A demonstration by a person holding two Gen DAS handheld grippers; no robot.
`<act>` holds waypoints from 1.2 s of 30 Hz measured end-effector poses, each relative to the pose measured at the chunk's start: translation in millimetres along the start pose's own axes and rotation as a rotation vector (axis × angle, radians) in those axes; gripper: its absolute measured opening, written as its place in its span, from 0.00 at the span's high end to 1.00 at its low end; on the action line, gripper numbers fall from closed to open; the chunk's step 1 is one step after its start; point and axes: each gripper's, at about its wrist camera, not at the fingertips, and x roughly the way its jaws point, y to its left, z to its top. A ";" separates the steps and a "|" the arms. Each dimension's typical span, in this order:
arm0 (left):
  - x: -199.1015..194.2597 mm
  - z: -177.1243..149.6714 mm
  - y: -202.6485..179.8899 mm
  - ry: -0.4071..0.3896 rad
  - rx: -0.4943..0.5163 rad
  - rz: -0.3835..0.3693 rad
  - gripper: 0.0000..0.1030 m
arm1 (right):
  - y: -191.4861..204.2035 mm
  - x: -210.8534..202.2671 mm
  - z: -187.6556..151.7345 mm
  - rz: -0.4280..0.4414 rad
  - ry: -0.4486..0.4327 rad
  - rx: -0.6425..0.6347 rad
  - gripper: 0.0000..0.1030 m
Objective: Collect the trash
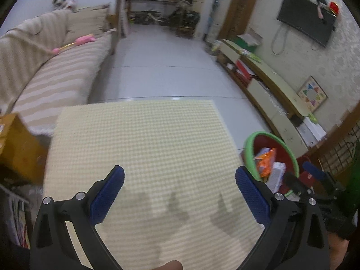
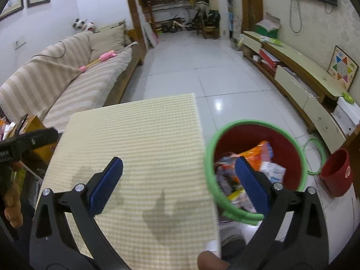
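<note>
Hovering above a cream checked surface (image 1: 139, 139), the left tongs (image 1: 180, 193) stand wide open, the 2 blue pads far apart with nothing between them but bare cloth. Faint grey shadows of the tools fall on the cloth just beyond the pads. The trash lies off to the right of these tongs: a red bin with a green rim (image 1: 248, 148) stands on the floor beside the surface's right edge, and inside it sit an orange wrapper (image 1: 266, 162) and white crumpled paper (image 1: 277, 173). The bin's near rim is just beside the right pad in the left wrist view, partly hidden behind it.

The right tongs (image 2: 178, 181) are also spread wide and hold nothing. Their left pad hangs over the checked surface (image 2: 139, 135), while the right pad (image 2: 249, 180) hangs over the open mouth of the bin (image 2: 210, 157), in front of the heap of trash (image 2: 270, 168). Orange, white and yellow wrappers fill the bottom of the bin, blurred where they are closest to the camera. The trash sits below and beyond that right pad, not between the 2 pads.

At the left edge of the right wrist view, the other tool's black arm (image 2: 27, 141) reaches in over the corner of the surface. A 2nd smaller red bucket (image 2: 336, 173) stands on the tiled floor (image 2: 202, 72), well apart to the right, with a loose green hoop (image 2: 315, 155) lying between it and the bin.
</note>
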 end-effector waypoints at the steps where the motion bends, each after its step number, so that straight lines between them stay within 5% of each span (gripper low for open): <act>1: -3.8 -6.2 8.1 -0.003 -0.005 0.009 0.08 | 7.6 0.4 -2.9 0.004 -0.002 -0.003 0.05; 16: -37.4 -119.4 84.1 -0.118 -0.004 0.140 0.08 | 93.3 -18.7 -67.5 0.007 -0.091 -0.102 0.05; 24: -34.2 -148.9 81.9 -0.174 0.033 0.180 0.08 | 104.5 -27.3 -105.9 -0.005 -0.112 -0.130 0.05; 36: -33.2 -160.9 88.6 -0.181 0.024 0.179 0.08 | 99.7 -24.5 -111.5 0.005 -0.119 -0.121 0.05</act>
